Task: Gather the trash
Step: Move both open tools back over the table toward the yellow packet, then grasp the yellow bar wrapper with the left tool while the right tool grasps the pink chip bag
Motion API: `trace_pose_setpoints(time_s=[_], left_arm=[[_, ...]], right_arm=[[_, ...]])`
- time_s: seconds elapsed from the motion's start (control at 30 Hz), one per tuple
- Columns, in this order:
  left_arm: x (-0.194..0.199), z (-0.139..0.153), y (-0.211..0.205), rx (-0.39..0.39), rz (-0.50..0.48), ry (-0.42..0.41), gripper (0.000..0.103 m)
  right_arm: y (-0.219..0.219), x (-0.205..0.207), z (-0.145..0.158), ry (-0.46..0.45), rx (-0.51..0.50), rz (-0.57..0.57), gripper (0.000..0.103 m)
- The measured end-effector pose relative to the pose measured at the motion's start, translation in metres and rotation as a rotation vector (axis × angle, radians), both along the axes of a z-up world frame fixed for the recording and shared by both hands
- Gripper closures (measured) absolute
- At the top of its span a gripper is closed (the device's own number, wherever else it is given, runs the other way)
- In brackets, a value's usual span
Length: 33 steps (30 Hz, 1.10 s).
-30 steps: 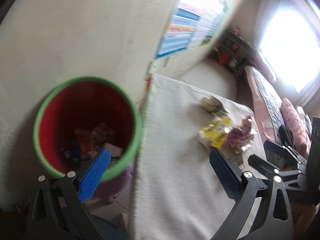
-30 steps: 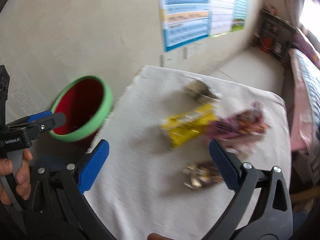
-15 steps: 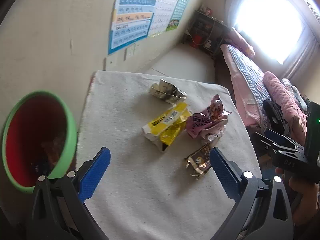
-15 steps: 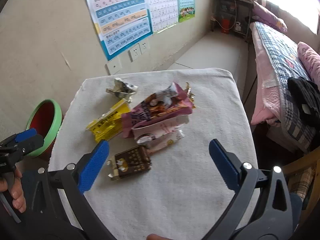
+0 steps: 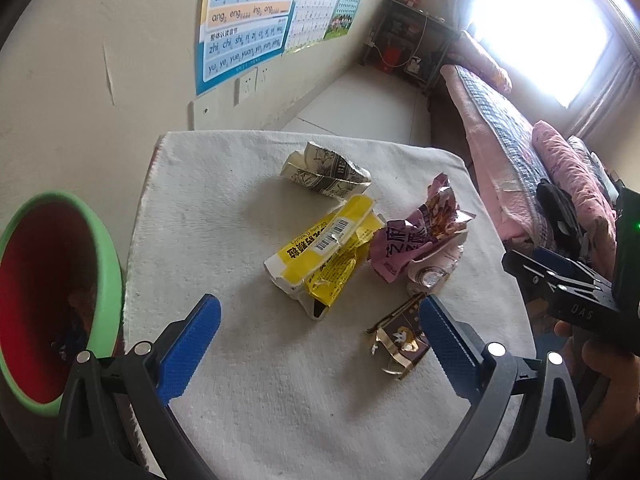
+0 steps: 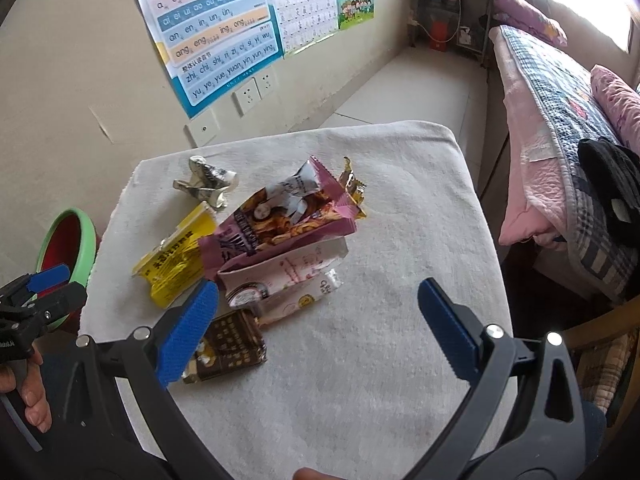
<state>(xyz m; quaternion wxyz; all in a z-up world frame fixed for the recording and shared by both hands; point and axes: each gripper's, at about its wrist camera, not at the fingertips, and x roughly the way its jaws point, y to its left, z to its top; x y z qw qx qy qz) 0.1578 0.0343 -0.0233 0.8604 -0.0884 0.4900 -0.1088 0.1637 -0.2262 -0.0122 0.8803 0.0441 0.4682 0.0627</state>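
The left tool (image 5: 316, 332) hung above the cloth-covered tabletop (image 5: 224, 216) with its blue pads spread wide and nothing between them. Just ahead of it, between the pads' lines, lay the yellow wrapper (image 5: 324, 252), barcode up. Further ahead sat a crumpled grey-printed paper (image 5: 324, 172). Ahead and to its right, the pink snack bag (image 5: 416, 240) lay crumpled, touching the yellow wrapper. The brown wrapper (image 5: 400, 336) rested right at the tip of its right pad; whether they touched could not be told. Off to the tool's left, beside the tabletop's edge, stood the green-rimmed red bin (image 5: 60, 288) with some scraps already inside.

The right tool (image 6: 318, 312) was also wide open and empty over the tabletop (image 6: 400, 208). Its left pad hung over the brown wrapper (image 6: 232, 340), and the pink snack bag (image 6: 280, 220) lay ahead and left of the gap, atop a pale pink packet (image 6: 296, 272). The yellow wrapper (image 6: 176, 264) was further left, the bin (image 6: 68, 244) far left. A bed (image 6: 560, 120) ran along its right side.
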Motion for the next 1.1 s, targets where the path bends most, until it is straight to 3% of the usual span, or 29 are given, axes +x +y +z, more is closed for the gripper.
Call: trace_pose_setpoints(time_s=[0.27, 0.63, 0.77, 0.87, 0.9, 0.93, 1.0, 1.03, 1.1], left_arm=[[0.025, -0.022, -0.008, 0.023, -0.023, 0.037, 0.01], [0.058, -0.052, -0.02, 0.095, -0.072, 0.099, 0.028], [0.066, -0.059, -0.024, 0.093, -0.079, 0.122, 0.034], [0.069, -0.062, -0.03, 0.089, -0.1, 0.129, 0.038], [0.07, -0.063, -0.033, 0.091, -0.11, 0.133, 0.045], [0.071, -0.065, -0.035, 0.094, -0.121, 0.141, 0.051], [0.073, -0.066, -0.039, 0.101, -0.129, 0.145, 0.053], [0.073, -0.066, -0.039, 0.101, -0.129, 0.144, 0.054], [0.073, -0.065, -0.04, 0.096, -0.131, 0.146, 0.058]], right_arm=[[-0.008, 0.027, -0.014, 0.034, 0.049, -0.027, 0.005], [0.0, 0.068, -0.036, 0.101, 0.148, -0.048, 0.006], [-0.002, 0.078, -0.05, 0.157, 0.192, -0.069, 0.021], [-0.004, 0.081, -0.055, 0.183, 0.235, -0.075, 0.025], [-0.005, 0.081, -0.056, 0.189, 0.249, -0.079, 0.027], [-0.005, 0.081, -0.056, 0.192, 0.259, -0.079, 0.033], [-0.006, 0.082, -0.057, 0.203, 0.27, -0.081, 0.048], [-0.006, 0.082, -0.057, 0.205, 0.266, -0.079, 0.061], [-0.007, 0.082, -0.057, 0.208, 0.276, -0.067, 0.071]])
